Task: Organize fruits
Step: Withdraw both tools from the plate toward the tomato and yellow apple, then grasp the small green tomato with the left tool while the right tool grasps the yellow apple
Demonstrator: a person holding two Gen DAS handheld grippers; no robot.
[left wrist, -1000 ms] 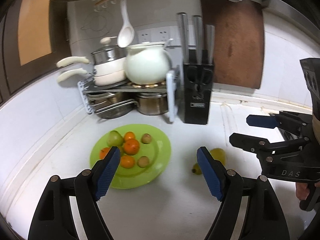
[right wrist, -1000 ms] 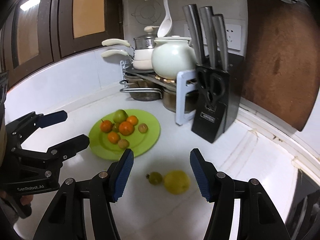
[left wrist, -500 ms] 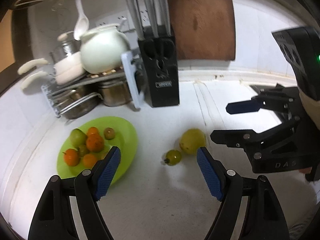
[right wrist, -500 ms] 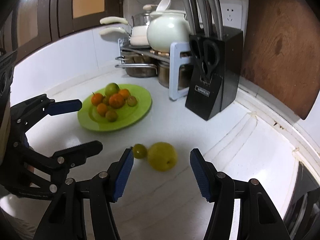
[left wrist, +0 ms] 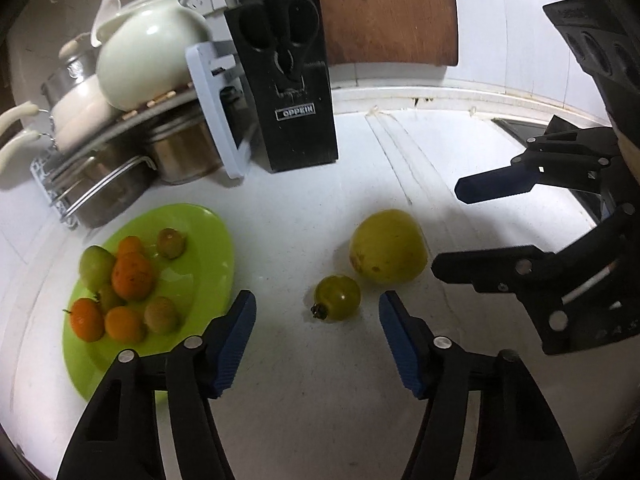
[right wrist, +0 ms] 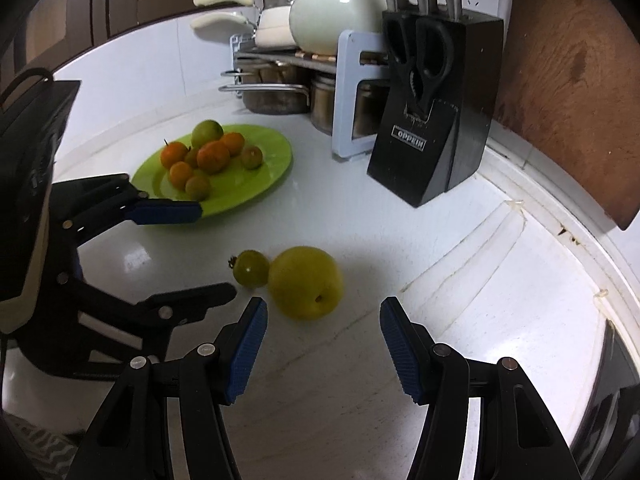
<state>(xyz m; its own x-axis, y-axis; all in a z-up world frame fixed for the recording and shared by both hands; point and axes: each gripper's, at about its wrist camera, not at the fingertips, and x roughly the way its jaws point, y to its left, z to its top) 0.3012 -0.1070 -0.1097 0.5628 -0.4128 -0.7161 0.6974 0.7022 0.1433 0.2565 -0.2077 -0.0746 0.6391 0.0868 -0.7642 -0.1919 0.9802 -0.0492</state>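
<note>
A large yellow-green fruit [left wrist: 387,246] and a small green fruit [left wrist: 337,298] lie touching on the white counter; both also show in the right wrist view, the large one [right wrist: 306,282] and the small one [right wrist: 251,268]. A lime-green plate [left wrist: 200,272] to the left holds several oranges and small greenish fruits. My left gripper [left wrist: 316,332] is open and empty, just short of the small fruit. My right gripper [right wrist: 322,344] is open and empty, just short of the large fruit.
A black knife block [left wrist: 294,92] stands behind the fruits. A pot rack [left wrist: 132,152] with a white kettle and steel pots sits at the back left. A brown cutting board [left wrist: 384,12] leans on the wall. A sink edge [right wrist: 608,360] is at the right.
Both grippers have moved closer to the two loose fruits, which now sit larger and nearer the fingertips. The left view has swung right, away from the plate. Both stay open.
</note>
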